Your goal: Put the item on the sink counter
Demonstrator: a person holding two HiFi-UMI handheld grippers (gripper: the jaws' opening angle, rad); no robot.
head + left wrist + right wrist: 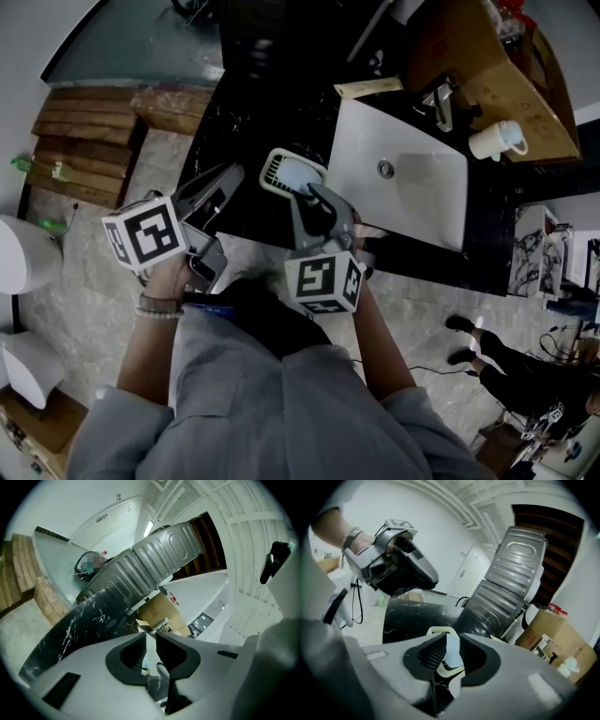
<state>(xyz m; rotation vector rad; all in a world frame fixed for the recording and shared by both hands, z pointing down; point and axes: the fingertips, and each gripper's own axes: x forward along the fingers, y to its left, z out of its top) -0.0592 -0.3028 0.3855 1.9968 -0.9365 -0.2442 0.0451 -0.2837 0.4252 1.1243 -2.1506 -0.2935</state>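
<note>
One worktop (pixel 262 112): black marble, white sink (pixel 412 197) inset
Left tongs (pixel 150 637): slightly spread, empty
Right tongs (pixel 452 639): pinching pale blue soap bar (pixel 452 653) at cream soap dish (pixel 436 630)

Black marble counter (pixel 248 141), white sink (pixel 412 187) set in, faucet (pixel 442 105) behind

Past my jaws a white mug (pixel 497 141) stands against a brown cardboard box (pixel 487 66). To my far left lie stacked wooden planks (pixel 89 141). Someone's dark shoes (pixel 459 326) show on the floor at the right.
</note>
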